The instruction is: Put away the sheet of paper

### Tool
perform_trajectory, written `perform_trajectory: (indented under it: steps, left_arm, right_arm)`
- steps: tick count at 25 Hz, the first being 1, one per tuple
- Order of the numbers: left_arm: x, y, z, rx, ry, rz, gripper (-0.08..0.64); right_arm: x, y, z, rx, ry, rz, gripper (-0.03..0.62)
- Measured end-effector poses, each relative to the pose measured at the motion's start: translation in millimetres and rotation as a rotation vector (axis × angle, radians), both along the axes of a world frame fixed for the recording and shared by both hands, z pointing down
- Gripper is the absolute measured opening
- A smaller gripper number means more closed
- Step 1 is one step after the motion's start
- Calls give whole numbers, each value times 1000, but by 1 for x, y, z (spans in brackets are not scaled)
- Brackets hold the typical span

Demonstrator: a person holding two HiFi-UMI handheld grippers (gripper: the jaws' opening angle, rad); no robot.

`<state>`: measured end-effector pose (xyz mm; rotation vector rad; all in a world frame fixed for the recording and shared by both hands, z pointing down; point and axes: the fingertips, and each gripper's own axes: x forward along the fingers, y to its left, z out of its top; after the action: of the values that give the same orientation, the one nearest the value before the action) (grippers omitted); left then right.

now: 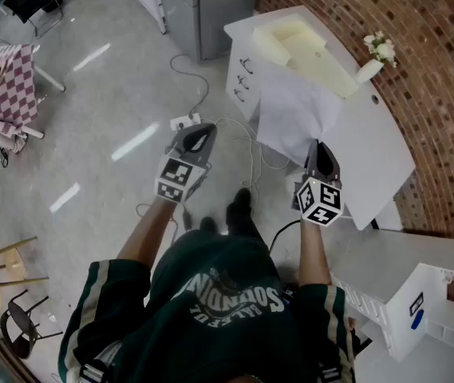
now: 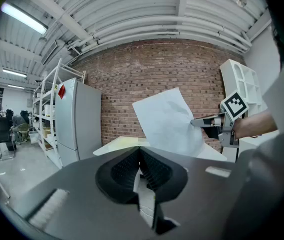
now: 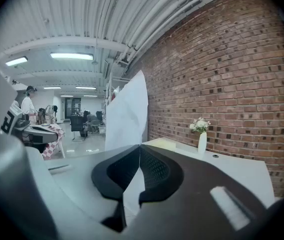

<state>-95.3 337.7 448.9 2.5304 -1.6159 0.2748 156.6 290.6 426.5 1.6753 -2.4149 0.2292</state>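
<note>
The white sheet of paper (image 1: pixel 294 114) hangs in the air over the front of the white desk (image 1: pixel 386 154), slightly crumpled. My right gripper (image 1: pixel 317 146) is shut on its near edge. In the right gripper view the sheet (image 3: pixel 127 116) rises upright from between the closed jaws (image 3: pixel 140 146). In the left gripper view the same sheet (image 2: pixel 169 121) shows ahead, pinched by the right gripper (image 2: pixel 201 122). My left gripper (image 1: pixel 199 132) is held over the floor, left of the desk. Its jaws (image 2: pixel 140 151) are shut with nothing between them.
A pale yellow open box (image 1: pixel 306 50) and a small white vase of flowers (image 1: pixel 374 58) stand on the desk, against the brick wall. Drawers (image 1: pixel 242 78) face the floor. A grey cabinet (image 1: pixel 203 6) stands behind, with cables (image 1: pixel 246 154) on the floor. A white shelf unit (image 1: pixel 430 309) is at the right.
</note>
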Motion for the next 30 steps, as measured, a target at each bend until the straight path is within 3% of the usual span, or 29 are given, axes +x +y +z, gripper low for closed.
perform_trajectory:
  steps: [17,30]
  left_arm:
    - [34,-88,-3,-7,4,20,11]
    - [60,-164,-3,-27,-7,-33,11]
  right_arm:
    - [27,-82,4,-12,-27,-3,2]
    - [47,-172,3,-24,-53,-55,2]
